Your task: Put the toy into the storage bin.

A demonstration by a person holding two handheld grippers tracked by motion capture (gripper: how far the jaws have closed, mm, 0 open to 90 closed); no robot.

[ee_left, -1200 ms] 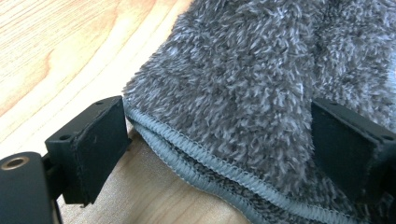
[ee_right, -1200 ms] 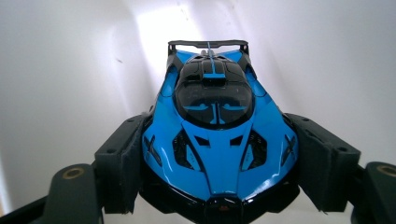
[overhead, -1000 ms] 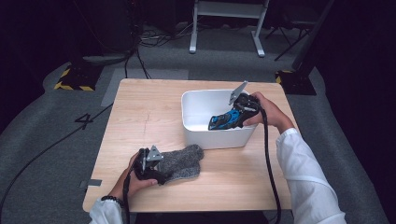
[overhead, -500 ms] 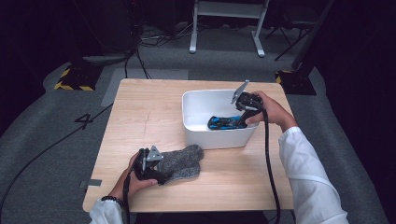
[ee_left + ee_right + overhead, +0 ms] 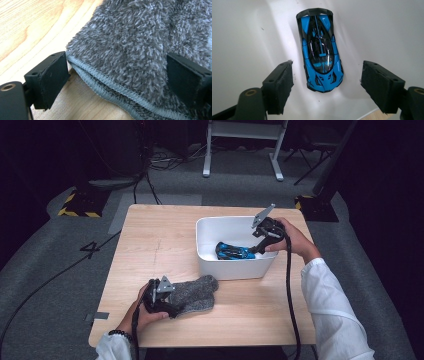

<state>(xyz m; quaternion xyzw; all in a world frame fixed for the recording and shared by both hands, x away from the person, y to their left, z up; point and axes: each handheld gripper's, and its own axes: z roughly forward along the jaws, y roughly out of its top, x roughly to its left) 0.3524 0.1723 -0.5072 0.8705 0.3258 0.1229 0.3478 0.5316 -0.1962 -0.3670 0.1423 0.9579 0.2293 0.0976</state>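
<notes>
A blue and black toy car [image 5: 235, 252] [image 5: 319, 50] lies flat on the floor of a white bin [image 5: 235, 268] [image 5: 244, 35]. My right gripper [image 5: 253, 251] [image 5: 328, 64] reaches into the bin from the right. Its jaws have just been opening, and the car's near end lies between them with a gap on both sides. A grey fuzzy sock [image 5: 197, 292] [image 5: 130, 45] rests on the table near the front edge. My left gripper [image 5: 175, 301] [image 5: 116, 57] is open and straddles the sock's cuff. One pad sits at the cuff's edge and the fabric is not squeezed.
The wooden table [image 5: 150, 245] has bare room on its left half and behind the sock. The bin stands right of centre. A black cable [image 5: 289, 290] runs from the right gripper along the sleeve to the front edge.
The car was tilted up at the right gripper's jaws a second ago; now it lies flat on the bin floor, free of the pads. The left gripper and sock have not moved.
</notes>
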